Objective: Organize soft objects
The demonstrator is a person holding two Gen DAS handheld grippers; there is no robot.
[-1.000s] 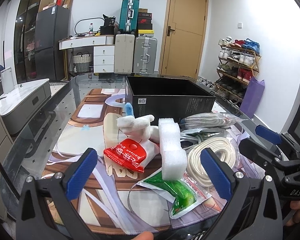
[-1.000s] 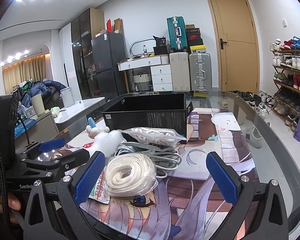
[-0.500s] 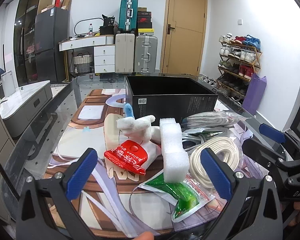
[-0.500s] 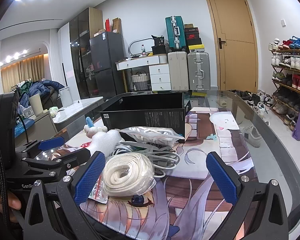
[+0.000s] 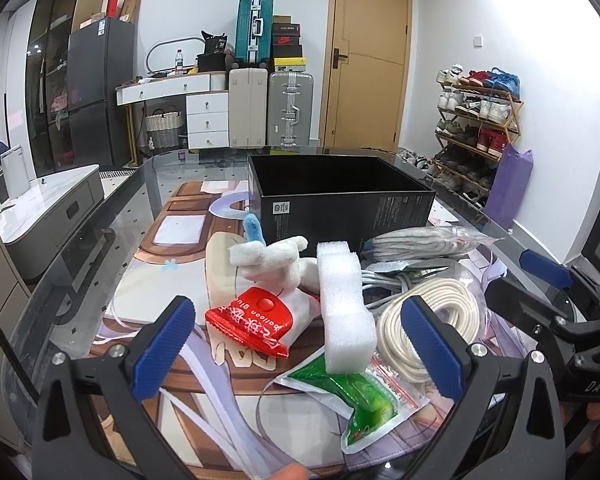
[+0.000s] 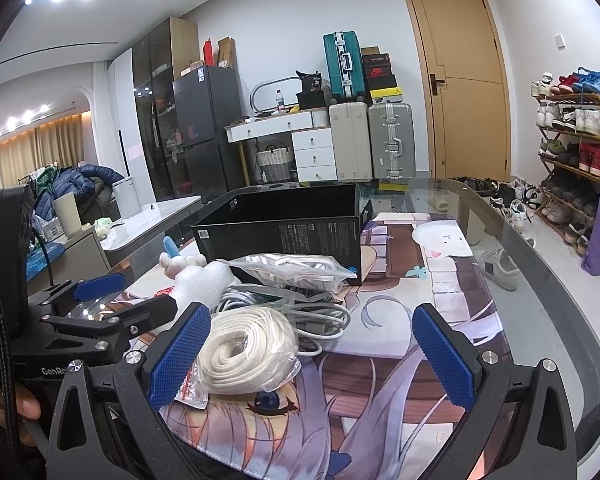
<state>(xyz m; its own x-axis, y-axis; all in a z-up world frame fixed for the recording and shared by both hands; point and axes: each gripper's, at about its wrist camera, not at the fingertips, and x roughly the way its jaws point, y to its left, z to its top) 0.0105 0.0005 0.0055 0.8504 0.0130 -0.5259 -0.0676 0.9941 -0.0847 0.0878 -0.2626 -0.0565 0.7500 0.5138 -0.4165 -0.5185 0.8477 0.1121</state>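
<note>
Left wrist view: the soft things lie heaped on the table mat just in front of the empty black box, with a foam block leaning on a green packet and a rope coil beside it. Left gripper and right gripper are both spread wide, holding nothing. Best to lower squarely over one item and squeeze gently before lifting it boxward.

The black left gripper with blue ribbed pads was held level with its jaws spread wide and nothing between them. The matching right gripper was likewise held wide apart and empty, just beside it.
</note>
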